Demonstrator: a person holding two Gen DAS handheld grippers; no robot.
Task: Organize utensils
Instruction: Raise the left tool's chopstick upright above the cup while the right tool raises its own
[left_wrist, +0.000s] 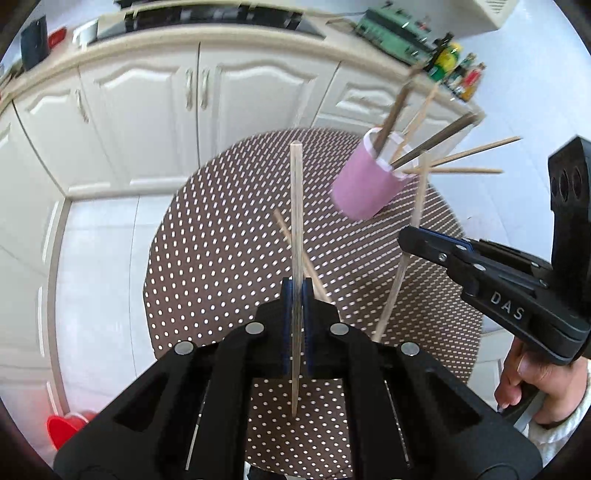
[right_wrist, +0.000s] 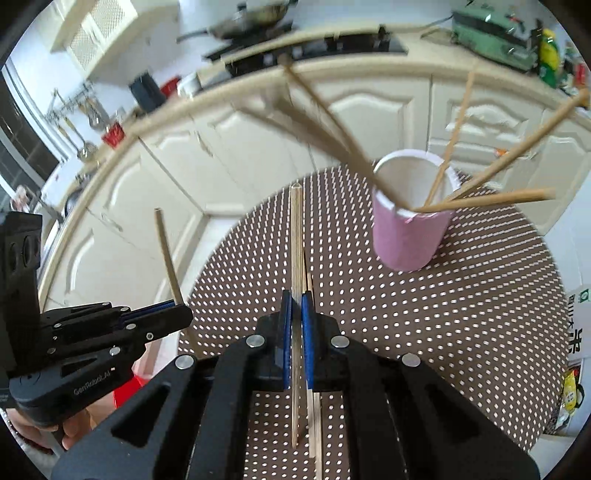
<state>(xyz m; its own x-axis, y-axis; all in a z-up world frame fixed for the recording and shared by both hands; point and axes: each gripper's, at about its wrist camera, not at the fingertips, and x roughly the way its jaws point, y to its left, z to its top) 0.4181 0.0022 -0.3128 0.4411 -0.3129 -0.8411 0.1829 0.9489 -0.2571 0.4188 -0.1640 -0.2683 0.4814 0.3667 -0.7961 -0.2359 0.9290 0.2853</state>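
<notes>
Left gripper (left_wrist: 295, 291) clamped on one pale chopstick (left_wrist: 295, 206), blue pads pinching it mid-length, held above the dotted round tabletop (left_wrist: 207, 240). Right gripper (right_wrist: 295, 306) likewise pinching a second chopstick (right_wrist: 295, 236), nearly upright, over the same surface. On the tabletop under the grippers, loose chopsticks (right_wrist: 316, 417) lying flat. Toward the far right edge, pink cup (right_wrist: 408, 236) upright, several chopsticks (right_wrist: 491, 197) fanning out of it. Beyond, white cabinets (left_wrist: 155, 110).

Pink cup (right_wrist: 408, 236) — brown, white-dotted tablecloth (right_wrist: 443, 332) — cream cabinets (left_wrist: 147, 110).
</notes>
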